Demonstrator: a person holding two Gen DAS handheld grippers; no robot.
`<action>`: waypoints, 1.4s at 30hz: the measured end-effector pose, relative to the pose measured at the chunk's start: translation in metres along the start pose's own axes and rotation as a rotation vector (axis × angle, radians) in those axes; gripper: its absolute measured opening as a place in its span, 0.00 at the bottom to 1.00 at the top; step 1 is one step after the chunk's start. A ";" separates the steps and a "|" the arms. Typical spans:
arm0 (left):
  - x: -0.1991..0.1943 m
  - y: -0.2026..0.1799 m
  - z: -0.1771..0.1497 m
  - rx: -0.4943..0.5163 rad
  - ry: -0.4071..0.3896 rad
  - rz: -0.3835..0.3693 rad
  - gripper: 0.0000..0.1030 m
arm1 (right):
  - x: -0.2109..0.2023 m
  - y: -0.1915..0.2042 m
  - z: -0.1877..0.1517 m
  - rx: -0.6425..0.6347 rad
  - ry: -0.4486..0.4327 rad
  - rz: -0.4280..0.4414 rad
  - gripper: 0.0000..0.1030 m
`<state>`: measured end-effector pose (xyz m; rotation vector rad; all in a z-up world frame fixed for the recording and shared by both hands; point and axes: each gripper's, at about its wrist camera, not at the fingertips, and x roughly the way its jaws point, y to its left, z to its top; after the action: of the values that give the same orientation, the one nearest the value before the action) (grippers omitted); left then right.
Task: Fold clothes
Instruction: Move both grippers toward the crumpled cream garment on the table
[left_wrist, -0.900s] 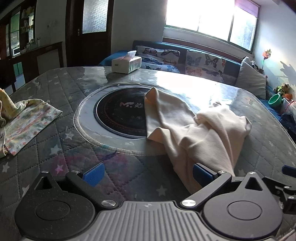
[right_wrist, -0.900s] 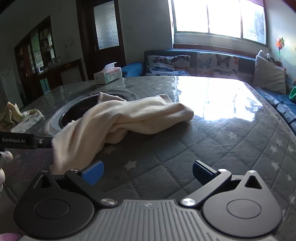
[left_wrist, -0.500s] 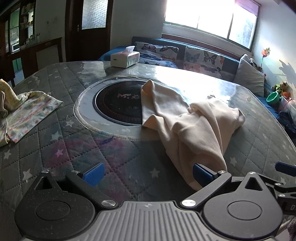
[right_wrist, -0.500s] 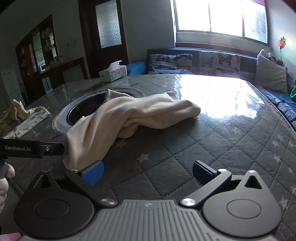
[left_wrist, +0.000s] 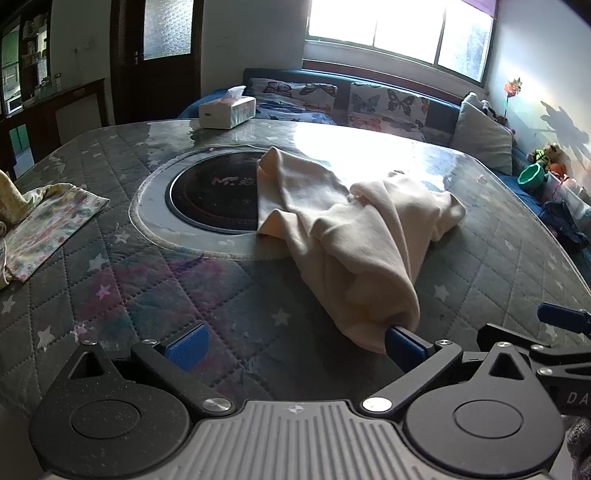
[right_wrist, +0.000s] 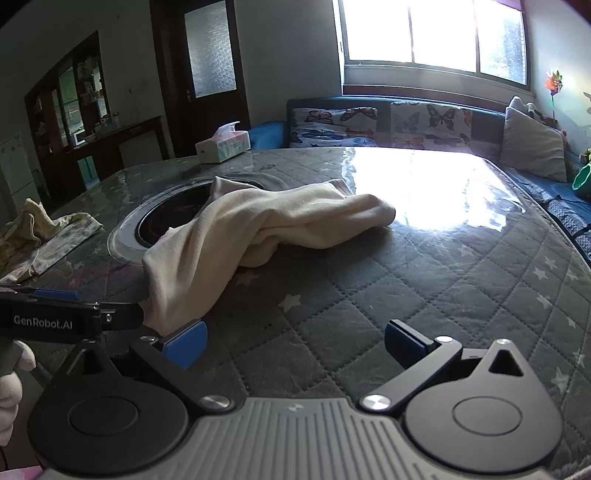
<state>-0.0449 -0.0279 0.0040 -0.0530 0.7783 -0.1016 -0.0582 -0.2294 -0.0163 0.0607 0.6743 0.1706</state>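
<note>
— How did the two hand-held grippers stand?

— Both spread wide and pinching nothing. The left gripper (left_wrist: 293, 341) had its blue pads apart, the right-hand pad at the near hem of the crumpled cream cotton garment (left_wrist: 354, 236); whether it touched the cloth I could not tell. The right gripper (right_wrist: 295, 343) hung open over bare cover, just beside that same hem.

— And the garment?

— Lying in a loose heap on the grey quilted star-printed table cover (right_wrist: 424, 295), its far end draped over the round black hotplate (left_wrist: 210, 195) set in the middle of the table.

— The rest of the surface?

— A floral patterned cloth (left_wrist: 48, 225) lay well apart at the left edge, a white tissue box (left_wrist: 227, 110) at the far edge.

— The room?

— A blue sofa with butterfly-print cushions (right_wrist: 388, 122) under a bright window (right_wrist: 428, 33), and a dark wooden door (right_wrist: 201, 74) to the left.
</note>
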 end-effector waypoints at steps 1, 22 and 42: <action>0.000 -0.001 -0.001 0.002 0.002 -0.001 1.00 | 0.000 0.000 -0.001 0.000 0.000 0.000 1.00; 0.000 -0.012 -0.008 0.039 0.033 -0.020 1.00 | -0.005 0.003 -0.005 0.006 0.013 -0.006 1.00; 0.008 -0.012 -0.008 0.041 0.062 -0.018 1.00 | 0.001 0.002 -0.004 0.006 0.043 -0.016 1.00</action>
<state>-0.0455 -0.0410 -0.0057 -0.0186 0.8374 -0.1369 -0.0603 -0.2275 -0.0203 0.0581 0.7181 0.1552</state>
